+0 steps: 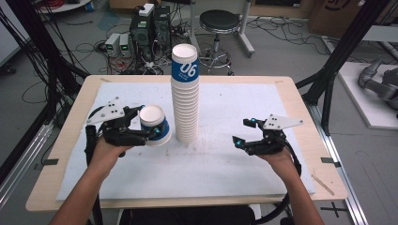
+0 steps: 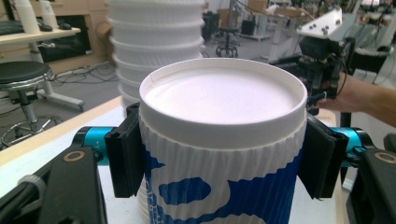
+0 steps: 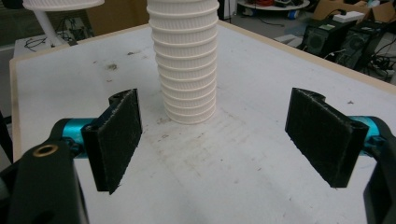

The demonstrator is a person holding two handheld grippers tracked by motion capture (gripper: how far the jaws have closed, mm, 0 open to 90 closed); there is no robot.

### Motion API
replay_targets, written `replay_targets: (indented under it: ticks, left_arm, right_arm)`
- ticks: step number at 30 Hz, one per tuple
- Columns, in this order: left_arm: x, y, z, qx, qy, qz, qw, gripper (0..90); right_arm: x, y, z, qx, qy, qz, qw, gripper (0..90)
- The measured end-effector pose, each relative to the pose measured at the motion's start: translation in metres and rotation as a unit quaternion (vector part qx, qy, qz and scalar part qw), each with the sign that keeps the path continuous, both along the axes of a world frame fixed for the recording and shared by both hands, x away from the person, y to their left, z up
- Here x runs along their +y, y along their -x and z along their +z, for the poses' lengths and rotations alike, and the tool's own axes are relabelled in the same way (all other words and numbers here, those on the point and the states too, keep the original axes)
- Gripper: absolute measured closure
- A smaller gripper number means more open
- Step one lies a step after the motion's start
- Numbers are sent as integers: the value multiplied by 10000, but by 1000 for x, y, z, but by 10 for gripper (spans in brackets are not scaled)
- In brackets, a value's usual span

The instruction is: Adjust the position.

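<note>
- Between the left gripper (image 1: pixel 149 129) jaws: a single white ribbed paper cup with blue print (image 1: pixel 155 125), pads pressed on its opposite sides just under the base rim. Cup is inverted or tipped; in the left gripper view the recessed white bottom (image 2: pixel 223 95) faces the camera.
- Cup's long axis runs roughly along the jaws' own pointing line, tilted toward the camera in the high view rather than upright.
- Just past the held cup, ahead of the left jaws: a tall stack of white ribbed paper cups (image 1: pixel 185 98) standing upright on the white table mat (image 1: pixel 234 173). Held cup sits just beside the stack's lower part, low near the mat, apart from it as far as I can tell.
- Right gripper (image 1: pixel 246 133) jaws stand wide with nothing between them. Stack base (image 3: pixel 189 109) lies straight ahead, centred between the two pads (image 3: pixel 116 140), still well ahead of them.
- Left gripper is clearly nearer the stack than the right.
- Judgement: next move hinges on the held cup's axis against the stack's vertical axis; needs righting before it goes anywhere.
- Writing: top cup of the stack has a blue band reading "06" (image 1: pixel 185 70). Held cup's blue print is not legible.
</note>
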State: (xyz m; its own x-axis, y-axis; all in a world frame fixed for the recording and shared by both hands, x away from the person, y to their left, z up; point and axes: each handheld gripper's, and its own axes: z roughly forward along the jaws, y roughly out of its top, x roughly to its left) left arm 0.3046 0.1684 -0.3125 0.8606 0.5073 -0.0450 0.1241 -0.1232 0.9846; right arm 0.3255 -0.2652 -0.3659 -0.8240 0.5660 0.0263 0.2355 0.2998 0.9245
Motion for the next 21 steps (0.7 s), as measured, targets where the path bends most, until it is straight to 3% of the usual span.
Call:
replay_targets:
  ticks: [12,21]
  left_arm:
    - [-27,0,-9,-9,-52,-210,9998,291]
    - [-53,-4,-15,21,-88,-438,9990,293]
  right_arm:
    - [19,9,2,-151,-48,356,9992,191]
    - [42,16,1,-119,-66,689,9975,191]
